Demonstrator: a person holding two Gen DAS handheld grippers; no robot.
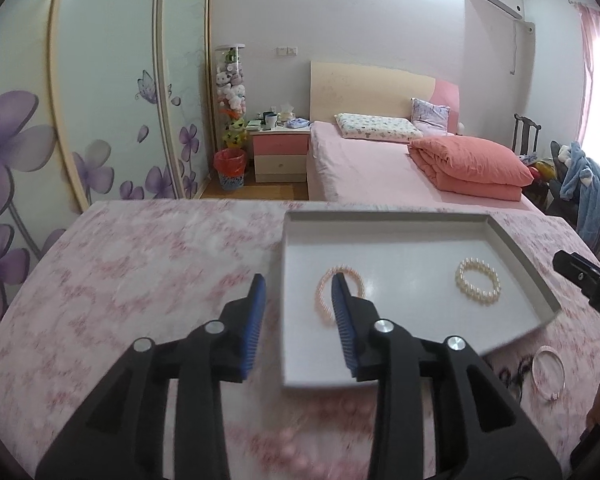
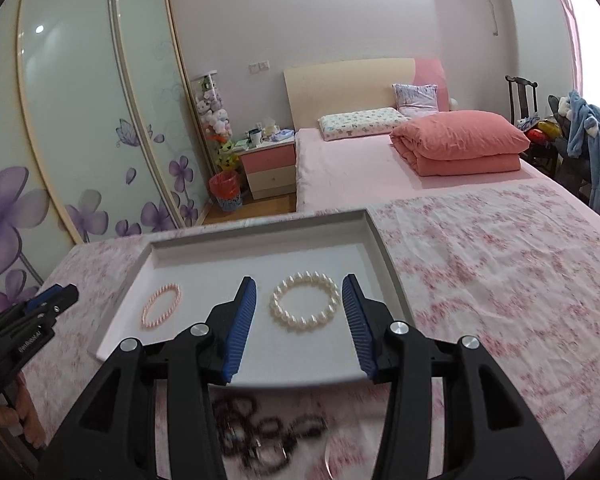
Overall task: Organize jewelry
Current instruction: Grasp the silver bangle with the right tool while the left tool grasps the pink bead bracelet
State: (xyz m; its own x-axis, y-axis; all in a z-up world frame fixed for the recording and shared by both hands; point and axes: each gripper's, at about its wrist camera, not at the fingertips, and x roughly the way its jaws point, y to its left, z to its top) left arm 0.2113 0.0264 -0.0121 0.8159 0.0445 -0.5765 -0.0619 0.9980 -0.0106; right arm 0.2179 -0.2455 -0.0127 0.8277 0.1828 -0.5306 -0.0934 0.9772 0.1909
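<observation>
Both jaws standing apart, holding nothing — left gripper (image 1: 299, 285) and right gripper (image 2: 299, 287) hovering over shallow white rectangular tray (image 2: 384, 248); reaching next for near dark beaded bracelet (image 2: 268, 436), approaching low and squarely.

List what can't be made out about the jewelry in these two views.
- Pink bracelet, left wrist view: near side hidden behind a jaw.
- Dark jewelry, right wrist view: blurred, pieces uncountable.
- Pink beads, left wrist view: blurred, cut off by the bottom edge.
</observation>
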